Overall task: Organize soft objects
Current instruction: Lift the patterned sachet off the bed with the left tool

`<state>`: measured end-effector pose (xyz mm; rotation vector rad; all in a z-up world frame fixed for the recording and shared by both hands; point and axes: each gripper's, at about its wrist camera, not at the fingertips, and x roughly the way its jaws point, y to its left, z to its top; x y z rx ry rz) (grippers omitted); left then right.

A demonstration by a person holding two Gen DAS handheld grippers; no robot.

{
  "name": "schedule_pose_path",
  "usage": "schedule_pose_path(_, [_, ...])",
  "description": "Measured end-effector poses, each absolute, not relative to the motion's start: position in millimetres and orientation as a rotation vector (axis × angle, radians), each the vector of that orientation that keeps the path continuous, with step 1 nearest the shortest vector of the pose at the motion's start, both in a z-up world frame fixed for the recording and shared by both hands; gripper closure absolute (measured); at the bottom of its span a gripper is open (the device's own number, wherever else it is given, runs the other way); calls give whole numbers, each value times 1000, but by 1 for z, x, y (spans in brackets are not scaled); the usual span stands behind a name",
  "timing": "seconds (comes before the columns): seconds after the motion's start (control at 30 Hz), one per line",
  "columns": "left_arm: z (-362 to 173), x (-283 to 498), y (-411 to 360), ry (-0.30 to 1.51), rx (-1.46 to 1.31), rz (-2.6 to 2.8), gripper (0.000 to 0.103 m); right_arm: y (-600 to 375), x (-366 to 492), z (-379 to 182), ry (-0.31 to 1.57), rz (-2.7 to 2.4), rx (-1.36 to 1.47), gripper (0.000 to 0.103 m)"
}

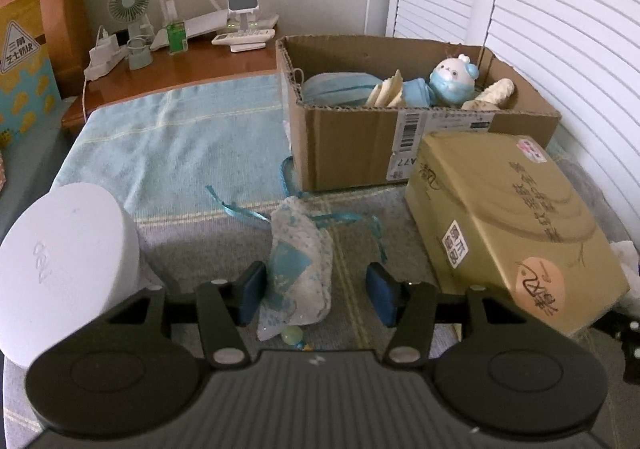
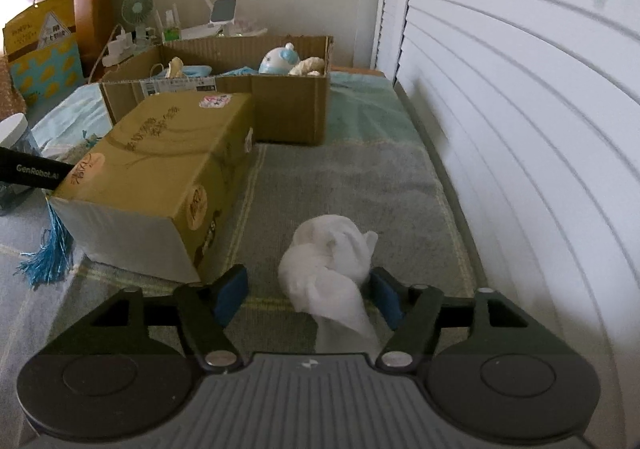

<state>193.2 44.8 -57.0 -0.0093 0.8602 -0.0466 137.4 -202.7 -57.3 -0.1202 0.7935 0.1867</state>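
Left gripper (image 1: pixel 316 295) agape around our patterned pouch (image 1: pixel 298 269); right gripper (image 2: pixel 308 295) agape around white cloth (image 2: pixel 332 265); cardboard box (image 1: pixel 352 145) part-filled, two remaining

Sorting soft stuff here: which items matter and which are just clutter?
Job items: patterned blue-white fabric pouch between open left gripper; crumpled white cloth between open right gripper; open brown cardboard box.

Clutter: closed gold carton, white cylindrical container, green desk fan.

white jar (image 1: pixel 68 269) cut off left, box label (image 1: pixel 460 125) unreadable
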Motion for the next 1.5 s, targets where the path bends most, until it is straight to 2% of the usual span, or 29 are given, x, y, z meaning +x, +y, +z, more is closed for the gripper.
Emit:
schedule_pose_path(0.6, [-52,199,63,895,-161,-83,51,-201,144,-50,785,159,-135,27])
schedule_pose_path(0.7, [-52,201,61,901,-147,-76,53,-203,145,-47,788,153,-128,36])
schedule_pose_path(0.73, [-52,201,60,899,-140,-74,58,-203,146,-48,797,144,-127,44])
schedule_pose_path(0.77, [-52,201,60,898,-131,-67,68,-203,147,-48,804,132,-129,51])
schedule_pose_path(0.8, [-52,201,59,897,-122,-62,70,-203,148,-48,806,123,-133,52])
schedule_pose_path(1.0, [-47,198,60,887,-102,-74,80,-204,143,-43,792,116,-135,53])
schedule_pose_path(1.27, [-20,181,56,842,4,-149,86,-202,133,-28,753,135,-148,53])
schedule_pose_path(1.47, [13,163,56,777,121,-230,85,-200,125,-16,726,162,-146,53])
schedule_pose_path(1.5, [16,162,55,781,142,-257,81,-199,125,-16,728,162,-149,53])
